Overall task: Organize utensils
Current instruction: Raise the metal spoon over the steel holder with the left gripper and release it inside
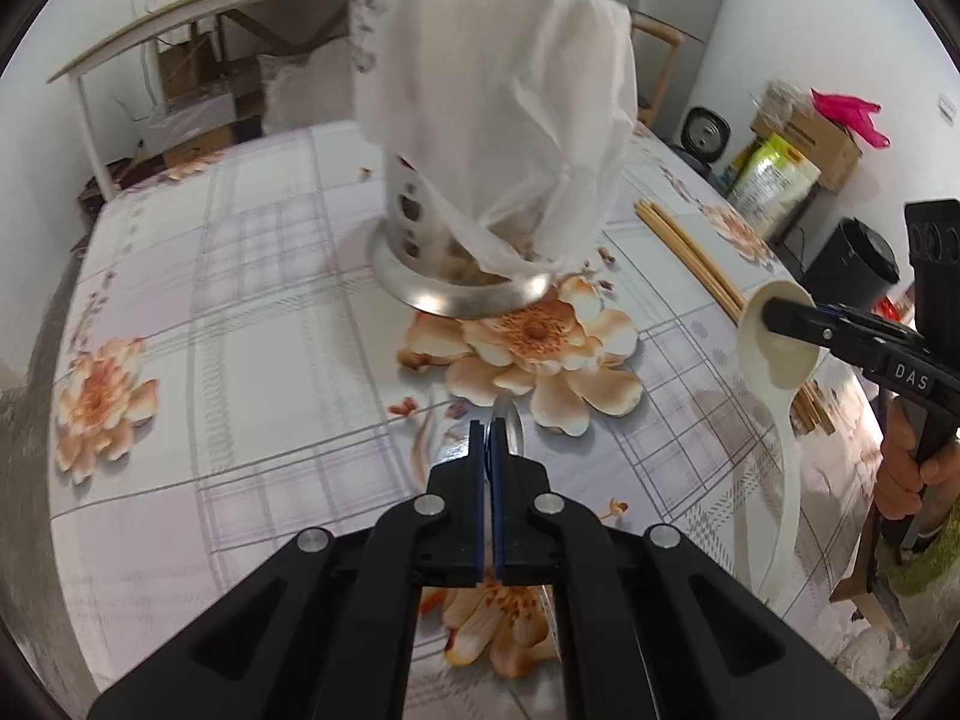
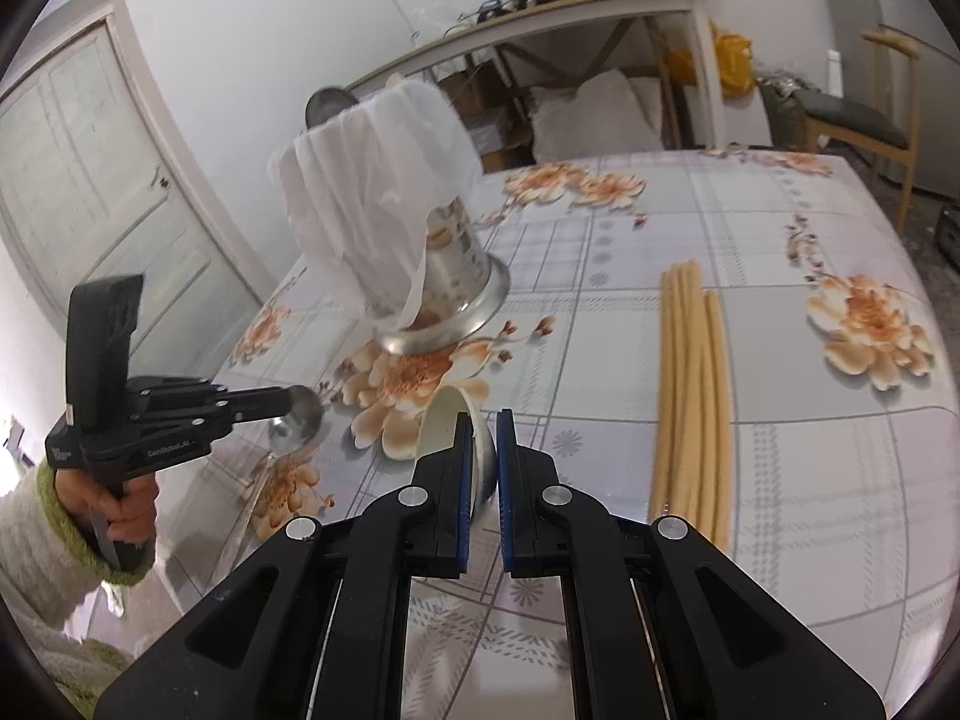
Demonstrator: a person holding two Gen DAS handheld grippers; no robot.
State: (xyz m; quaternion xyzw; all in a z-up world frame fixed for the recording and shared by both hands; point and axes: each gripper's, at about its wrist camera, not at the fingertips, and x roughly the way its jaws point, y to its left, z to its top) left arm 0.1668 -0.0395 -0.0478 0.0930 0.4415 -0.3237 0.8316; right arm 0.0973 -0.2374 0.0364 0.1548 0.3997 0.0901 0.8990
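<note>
Both grippers loaded: L (image 1: 487, 438) metal spoon (image 2: 297, 420), R (image 2: 482, 438) white spoon (image 1: 777, 354).

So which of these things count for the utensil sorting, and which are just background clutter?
Job:
metal holder with white bag over it
cream spoon in right tongs
metal spoon in left tongs
chopsticks

Lying about:
chair
boxes
side table
</note>
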